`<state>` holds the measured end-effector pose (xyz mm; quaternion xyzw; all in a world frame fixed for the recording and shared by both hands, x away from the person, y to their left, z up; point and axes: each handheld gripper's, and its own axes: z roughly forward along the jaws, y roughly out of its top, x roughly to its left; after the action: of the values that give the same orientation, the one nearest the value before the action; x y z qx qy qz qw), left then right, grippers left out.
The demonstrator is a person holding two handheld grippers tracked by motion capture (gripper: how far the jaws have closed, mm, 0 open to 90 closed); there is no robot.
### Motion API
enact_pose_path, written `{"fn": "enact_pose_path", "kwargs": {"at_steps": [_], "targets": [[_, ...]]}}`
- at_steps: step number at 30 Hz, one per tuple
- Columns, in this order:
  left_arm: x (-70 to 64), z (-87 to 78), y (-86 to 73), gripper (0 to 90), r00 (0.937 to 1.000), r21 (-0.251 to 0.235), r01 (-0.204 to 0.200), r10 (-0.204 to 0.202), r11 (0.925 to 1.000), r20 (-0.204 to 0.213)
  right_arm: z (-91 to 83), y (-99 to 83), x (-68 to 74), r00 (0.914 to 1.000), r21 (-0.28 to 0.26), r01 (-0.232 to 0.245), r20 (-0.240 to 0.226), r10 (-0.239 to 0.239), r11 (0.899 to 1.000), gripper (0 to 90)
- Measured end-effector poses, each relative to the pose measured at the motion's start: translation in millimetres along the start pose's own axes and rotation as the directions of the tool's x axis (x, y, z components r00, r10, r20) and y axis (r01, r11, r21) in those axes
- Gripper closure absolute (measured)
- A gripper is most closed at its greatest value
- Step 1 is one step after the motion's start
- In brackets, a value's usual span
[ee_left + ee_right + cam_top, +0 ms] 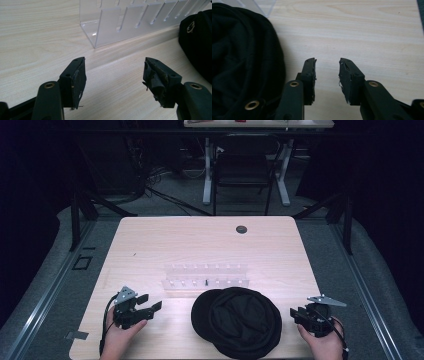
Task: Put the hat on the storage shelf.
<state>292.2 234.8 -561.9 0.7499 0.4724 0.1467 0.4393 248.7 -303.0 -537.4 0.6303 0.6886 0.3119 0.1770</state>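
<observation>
Your left gripper [115,75] has its jaws wide apart with nothing between them, the worn pads [79,81] facing bare tabletop. Your right gripper [327,75] has its jaws parted by a narrower gap, also empty. Neither touches anything.

The black cloth bag [243,321], with brass eyelets [251,105] along its edge, is the reference for what follows. It lies bunched in a rounded heap at the near edge of the table [150,240]. Your left gripper [145,309] rests well to the left of the bag, jaws pointing toward it. Your right gripper [304,314] sits near the bag's right edge, the fabric [242,57] just beside its left jaw. The clear slotted rack [206,275] stands just behind the bag.

Judged from this layout, you are at the approach step: no grasp is made yet. The next move likely calls for bringing each gripper to the bag's rim and closing on a fold of fabric, keeping clear of the rack.
</observation>
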Motion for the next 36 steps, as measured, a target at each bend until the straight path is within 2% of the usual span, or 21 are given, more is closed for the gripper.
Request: {"fn": "enact_pose_path", "kwargs": {"at_steps": [1,3,8,9,10,12,21,26,27,28,29,33,36], "targets": [[-1.7,-1.0,-0.1,36.6,1.0,0.01,-0.007,0.007,0.9999,-0.003,-4.6,-1.3,2.0,0.9998,-0.005,-0.003,-0.02,0.003,1.0,67.5],[-2.3,-1.4,0.2,37.2,1.0,0.016,-0.009,0.009,0.9998,-0.002,-6.6,-1.3,2.7,0.9996,0.005,-0.008,-0.028,0.008,1.0,67.5],[-4.2,0.0,1.3,40.5,0.9996,0.008,-0.027,0.027,0.9996,0.001,-17.7,1.5,8.1,0.9959,0.033,-0.023,-0.086,0.026,0.999,69.4],[-4.6,1.1,1.6,40.6,0.9996,0.01,-0.028,0.028,0.9996,0.001,-19.7,1.7,9.2,0.9946,0.023,-0.034,-0.097,0.036,0.999,69.5],[-4.7,1.7,1.9,40.6,0.9995,0.012,-0.032,0.032,0.9994,0.0,-23.3,2.7,10.1,0.9899,0.028,-0.058,-0.128,0.061,0.998,70.5],[-5.5,3.9,2.3,40.6,0.9994,0.011,-0.034,0.034,0.9994,0.001,-24.8,3.0,10.8,0.9863,0.045,-0.065,-0.149,0.071,0.997,70.9],[-7.8,4.6,2.7,40.6,0.999,0.014,-0.045,0.045,0.9989,0.0,-18.7,0.8,18.4,0.98,0.102,-0.058,-0.184,0.076,0.993,71.2],[-7.7,3.9,2.1,40.6,0.9988,0.017,-0.049,0.049,0.9987,0.0,-14.4,0.9,23.7,0.972,0.117,-0.06,-0.219,0.084,0.991,72.2],[-7.6,4.0,1.8,40.6,0.9988,0.018,-0.05,0.05,0.9986,0.001,-10.8,1.0,26.6,0.9735,0.133,-0.047,-0.216,0.076,0.99,76.7],[-7.6,4.0,1.8,40.6,0.9988,0.018,-0.05,0.05,0.9986,0.001,-10.8,1.0,26.6,0.9735,0.133,-0.047,-0.216,0.076,0.99,76.7],[-7.7,4.1,1.5,40.6,0.9987,0.018,-0.05,0.05,0.9986,0.0,-8.1,1.3,28.4,0.9751,0.147,-0.043,-0.209,0.074,0.988,83.0],[-7.5,4.0,1.0,40.6,0.9984,0.022,-0.056,0.056,0.9982,0.001,-5.2,3.7,28.4,0.9736,0.149,-0.043,-0.216,0.074,0.988,86.9],[-7.9,4.2,0.3,40.6,0.9985,0.02,-0.054,0.054,0.9984,-0.004,-4.6,7.2,27.0,0.9766,0.135,-0.048,-0.202,0.075,0.99,87.7]]}}
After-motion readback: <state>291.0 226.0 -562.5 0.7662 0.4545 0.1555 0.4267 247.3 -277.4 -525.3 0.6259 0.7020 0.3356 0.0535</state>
